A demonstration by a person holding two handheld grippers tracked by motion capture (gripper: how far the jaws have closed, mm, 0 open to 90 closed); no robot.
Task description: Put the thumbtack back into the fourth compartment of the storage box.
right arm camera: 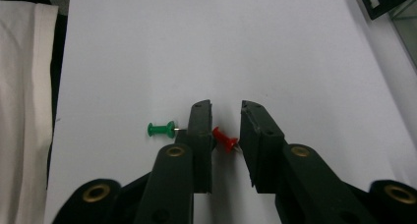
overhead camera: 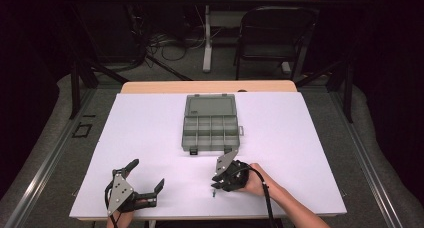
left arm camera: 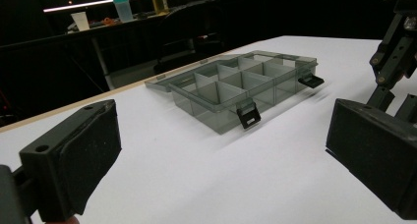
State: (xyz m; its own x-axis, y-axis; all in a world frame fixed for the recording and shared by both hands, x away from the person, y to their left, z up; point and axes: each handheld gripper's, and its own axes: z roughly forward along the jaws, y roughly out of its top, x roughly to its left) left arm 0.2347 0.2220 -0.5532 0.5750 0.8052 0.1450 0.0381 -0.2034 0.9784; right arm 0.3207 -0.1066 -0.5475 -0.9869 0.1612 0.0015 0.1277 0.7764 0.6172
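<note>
A red push pin (right arm camera: 225, 139) lies on the white mat (overhead camera: 150, 128) between the two black jaws of my right gripper (right arm camera: 226, 108), and both pads touch it, so the gripper is shut on it. Just outside the left jaw lies a green push pin (right arm camera: 161, 129). In the high view the right gripper (overhead camera: 216, 187) points down at the mat near the front edge, held by a hand. My left gripper (overhead camera: 148, 172) rests at the front left, open and holding nothing. Its jaws stand wide apart in the left gripper view (left arm camera: 221, 150).
A grey clear compartment box (overhead camera: 210, 123) sits open at the middle of the mat, its lid folded back and its latches (left arm camera: 248, 117) facing me. A black chair (overhead camera: 272, 33) stands beyond the table. A white cloth (right arm camera: 24, 111) lies past the mat's edge.
</note>
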